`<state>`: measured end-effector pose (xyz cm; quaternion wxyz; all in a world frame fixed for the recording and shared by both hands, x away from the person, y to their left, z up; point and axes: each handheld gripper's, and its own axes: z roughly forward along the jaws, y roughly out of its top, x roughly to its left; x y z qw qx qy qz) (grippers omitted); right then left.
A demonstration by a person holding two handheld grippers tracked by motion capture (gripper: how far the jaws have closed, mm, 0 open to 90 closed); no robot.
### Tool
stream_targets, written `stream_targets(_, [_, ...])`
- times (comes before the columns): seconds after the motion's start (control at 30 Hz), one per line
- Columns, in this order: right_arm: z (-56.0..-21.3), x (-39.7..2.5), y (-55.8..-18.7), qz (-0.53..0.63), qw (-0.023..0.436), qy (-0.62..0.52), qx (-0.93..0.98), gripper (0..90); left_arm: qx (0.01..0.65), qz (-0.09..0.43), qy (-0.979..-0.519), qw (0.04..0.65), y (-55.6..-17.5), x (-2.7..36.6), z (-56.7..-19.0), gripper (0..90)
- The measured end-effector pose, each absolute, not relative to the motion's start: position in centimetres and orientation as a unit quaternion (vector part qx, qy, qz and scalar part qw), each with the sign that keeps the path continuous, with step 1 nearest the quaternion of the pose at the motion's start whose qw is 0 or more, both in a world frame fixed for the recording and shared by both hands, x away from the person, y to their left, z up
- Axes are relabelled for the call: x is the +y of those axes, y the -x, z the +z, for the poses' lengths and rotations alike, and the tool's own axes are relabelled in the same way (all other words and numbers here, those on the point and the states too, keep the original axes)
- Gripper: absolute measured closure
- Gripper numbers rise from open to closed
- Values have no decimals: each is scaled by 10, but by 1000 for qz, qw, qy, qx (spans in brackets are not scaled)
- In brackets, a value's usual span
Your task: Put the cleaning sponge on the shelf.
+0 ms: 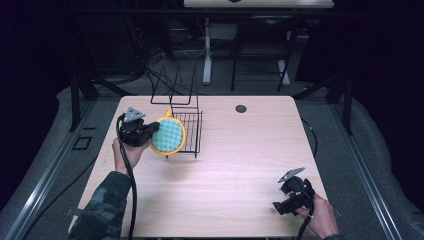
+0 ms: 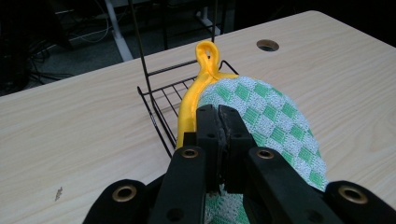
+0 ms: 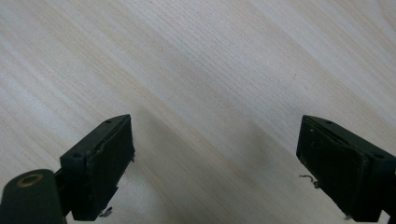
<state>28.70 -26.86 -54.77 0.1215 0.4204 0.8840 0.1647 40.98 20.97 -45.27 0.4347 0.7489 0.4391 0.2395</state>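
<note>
My left gripper (image 1: 151, 134) is shut on a round green-and-white checked potholder (image 1: 168, 136) with a yellow rim and hanging loop. It holds the potholder upright at the near left side of a black wire rack (image 1: 189, 131). In the left gripper view the jaws (image 2: 219, 123) pinch the potholder (image 2: 271, 126) near its edge, the yellow loop (image 2: 208, 56) pointing away toward the rack (image 2: 161, 100). My right gripper (image 1: 280, 206) is open above bare tabletop at the near right; its pads (image 3: 109, 161) stand wide apart with nothing between them.
The light wooden table (image 1: 235, 165) has a round cable hole (image 1: 241, 108) near its far edge. The wire rack has tall prongs (image 1: 172, 82) at its far end. Desk legs and cables stand on the dark floor beyond the table.
</note>
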Motion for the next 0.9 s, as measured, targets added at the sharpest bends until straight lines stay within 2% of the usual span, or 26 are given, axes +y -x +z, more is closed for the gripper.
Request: stream_targets(0.9, [-549,-268,-287,165,120,-421,884,106,459,250,-730,441,-431,203,-479,882])
